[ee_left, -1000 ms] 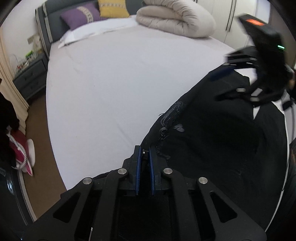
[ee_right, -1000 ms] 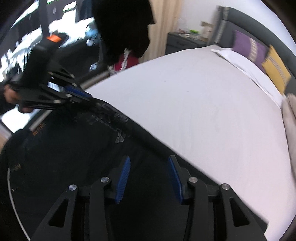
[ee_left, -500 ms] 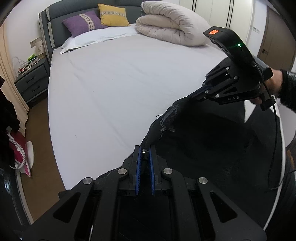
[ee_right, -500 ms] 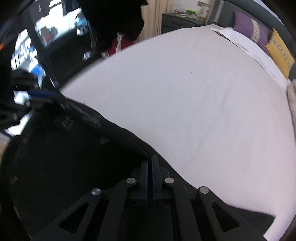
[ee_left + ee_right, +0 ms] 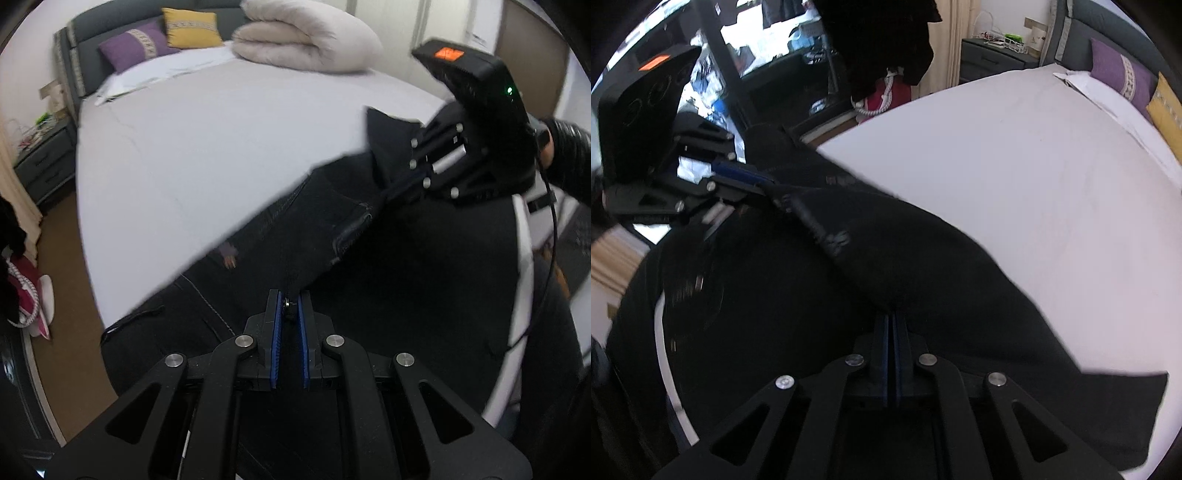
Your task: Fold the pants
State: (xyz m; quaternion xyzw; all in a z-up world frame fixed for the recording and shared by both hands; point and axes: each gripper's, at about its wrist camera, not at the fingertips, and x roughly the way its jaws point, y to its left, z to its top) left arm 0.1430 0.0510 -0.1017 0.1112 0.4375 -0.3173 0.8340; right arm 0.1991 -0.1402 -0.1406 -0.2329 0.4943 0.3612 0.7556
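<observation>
Both claws are clamped on the black cotton-type pants (image 5: 388,258), w/ the waistband stretched between them so the fabric hangs taut above the near edge of the white-sheeted bed (image 5: 221,147) rather than lying bunched. Left claw (image 5: 288,325): blue pads pinched together on one waistband corner, a metal button caught btwn them; that grip probably anchors the near end. Right claw (image 5: 399,184), seen from the left cam at the far right, bites the opposite edge, a flap of cloth sticking up past it; from its own cam the right claw's pads (image 5: 891,354) are shut w/ dark cloth bulging just ahead. Most of the pants drape down at the near right, over the bed edge. Holding 2 corners apart looks like prep for laying the garment flat on the sheet, legs aligned, before any fold. Rolled beige duvet (image 5: 306,37) and purple + yellow pillows (image 5: 162,37) sit well away at the far end, so the middle of the mattress is free for spreading.
</observation>
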